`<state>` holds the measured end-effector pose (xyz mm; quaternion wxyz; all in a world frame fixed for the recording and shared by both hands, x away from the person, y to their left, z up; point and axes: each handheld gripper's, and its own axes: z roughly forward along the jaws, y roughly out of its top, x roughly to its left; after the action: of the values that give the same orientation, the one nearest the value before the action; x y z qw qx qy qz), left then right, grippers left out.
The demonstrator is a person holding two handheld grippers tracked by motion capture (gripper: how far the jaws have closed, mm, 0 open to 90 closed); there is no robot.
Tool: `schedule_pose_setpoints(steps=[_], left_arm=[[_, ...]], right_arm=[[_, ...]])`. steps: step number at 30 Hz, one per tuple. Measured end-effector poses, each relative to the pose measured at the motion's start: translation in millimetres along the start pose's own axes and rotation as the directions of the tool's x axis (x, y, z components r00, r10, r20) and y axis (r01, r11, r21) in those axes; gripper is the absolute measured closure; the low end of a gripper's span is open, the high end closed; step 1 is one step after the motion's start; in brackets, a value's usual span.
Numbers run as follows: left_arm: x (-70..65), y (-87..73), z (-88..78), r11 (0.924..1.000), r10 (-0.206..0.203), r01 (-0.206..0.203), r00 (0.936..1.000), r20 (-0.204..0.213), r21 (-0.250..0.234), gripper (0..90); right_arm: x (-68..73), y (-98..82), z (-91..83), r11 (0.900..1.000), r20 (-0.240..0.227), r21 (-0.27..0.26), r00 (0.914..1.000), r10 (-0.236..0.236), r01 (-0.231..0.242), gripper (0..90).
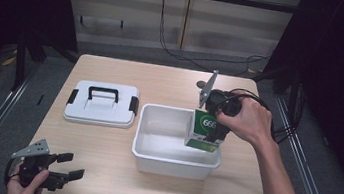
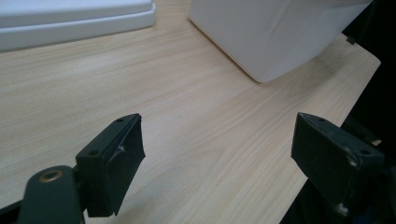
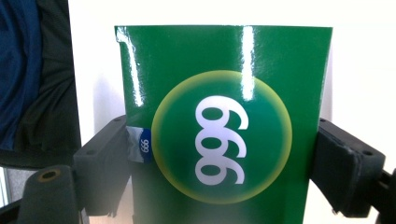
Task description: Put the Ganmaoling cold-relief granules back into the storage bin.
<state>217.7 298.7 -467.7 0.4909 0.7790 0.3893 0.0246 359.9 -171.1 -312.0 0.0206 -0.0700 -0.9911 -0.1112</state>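
A light wooden table (image 1: 103, 143) carries a white lid (image 1: 102, 103) beside a white bin (image 1: 171, 160).

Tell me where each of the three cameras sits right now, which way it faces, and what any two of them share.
High view: fixed above the person's side, looking forward and down on the table; both forearms, the left gripper and right gripper show.
Left gripper view: rides the left gripper, low over the wood, facing the white bin and lid; its open jaws show.
Right gripper view: rides the right gripper, facing the green box clamped between its jaws.
Shared: bin and lid in high and left; box in high and right.
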Motion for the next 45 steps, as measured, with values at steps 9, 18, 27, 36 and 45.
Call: schedule_pose_setpoints(steps=[9, 18, 27, 36, 45], left_arm=[[0.2, 0.0, 0.3, 1.0000, 0.001, -0.001, 1.0000, 0.001, 0.002, 17.0], [0.2, 0.0, 0.7, 1.0000, 0.001, -0.001, 1.0000, -0.001, 0.003, 17.0], [0.0, -0.1, 0.9, 1.0000, 0.002, -0.002, 1.0000, 0.000, 0.004, 17.0], [0.1, -0.2, 0.4, 1.0000, 0.000, 0.000, 1.0000, 0.002, 0.003, 17.0], [0.2, -0.3, 0.4, 1.0000, -0.001, 0.001, 1.0000, 0.001, 0.002, 17.0]], right_arm=[[-3.8, 7.2, 16.6, 0.998, -0.003, 0.066, 1.0000, -0.008, 0.008, 14.8], [-5.8, 6.4, 33.4, 0.996, -0.010, 0.090, 0.9998, -0.016, 0.017, 14.6], [-7.1, 10.7, 47.7, 0.990, -0.016, 0.136, 0.9995, -0.025, 0.027, 14.3], [-9.7, 13.6, 59.2, 0.985, -0.023, 0.168, 0.9993, -0.029, 0.033, 13.9], [-11.9, 10.4, 71.2, 0.984, -0.030, 0.180, 0.9995, -0.005, 0.011, 13.7]])
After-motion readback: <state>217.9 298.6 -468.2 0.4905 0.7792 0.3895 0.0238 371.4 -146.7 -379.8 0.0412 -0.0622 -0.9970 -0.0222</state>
